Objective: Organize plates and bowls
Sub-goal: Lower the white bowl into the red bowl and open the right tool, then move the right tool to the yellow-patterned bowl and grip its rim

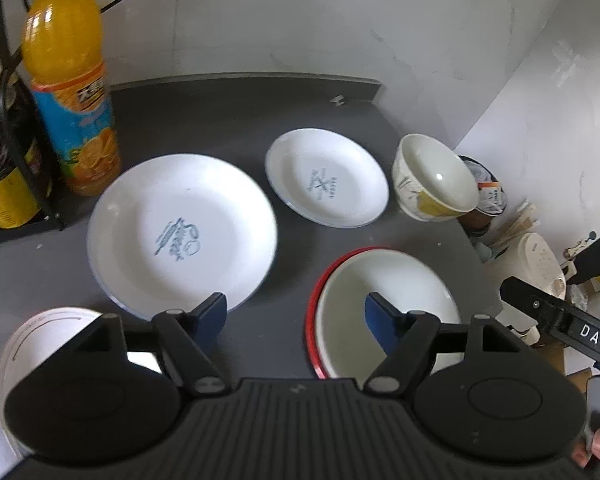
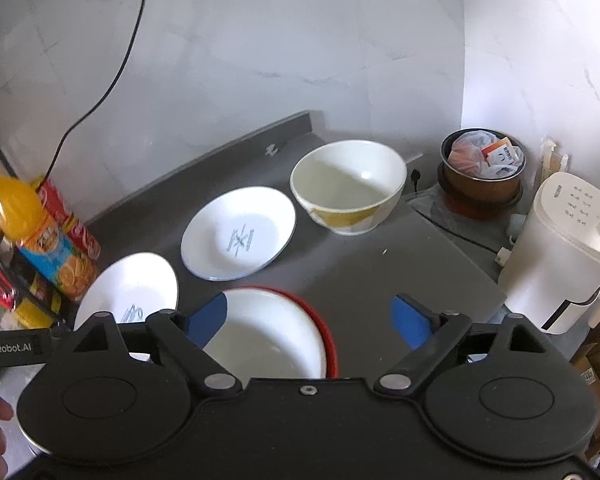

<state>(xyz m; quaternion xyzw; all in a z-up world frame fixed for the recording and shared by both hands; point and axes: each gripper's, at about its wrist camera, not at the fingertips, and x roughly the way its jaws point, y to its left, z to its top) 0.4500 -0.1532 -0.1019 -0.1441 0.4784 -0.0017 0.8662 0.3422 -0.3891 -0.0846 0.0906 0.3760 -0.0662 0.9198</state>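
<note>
On the dark bench (image 1: 228,120), left to right, a large white plate (image 1: 182,228), a small white plate (image 1: 327,176) and a cream bowl (image 1: 436,178) are laid out apart, with a red-rimmed bowl (image 1: 384,300) nearest; nothing is seen stacked, so the sorting is judged barely begun. The left gripper (image 1: 296,314) is held with fingers spread and empty between the large plate and the red-rimmed bowl, and the right gripper (image 2: 312,318) is likewise spread wide and empty above that bowl's rim. A rim must next be straddled and pinched, probably the small plate's for stacking on the large one.
</note>
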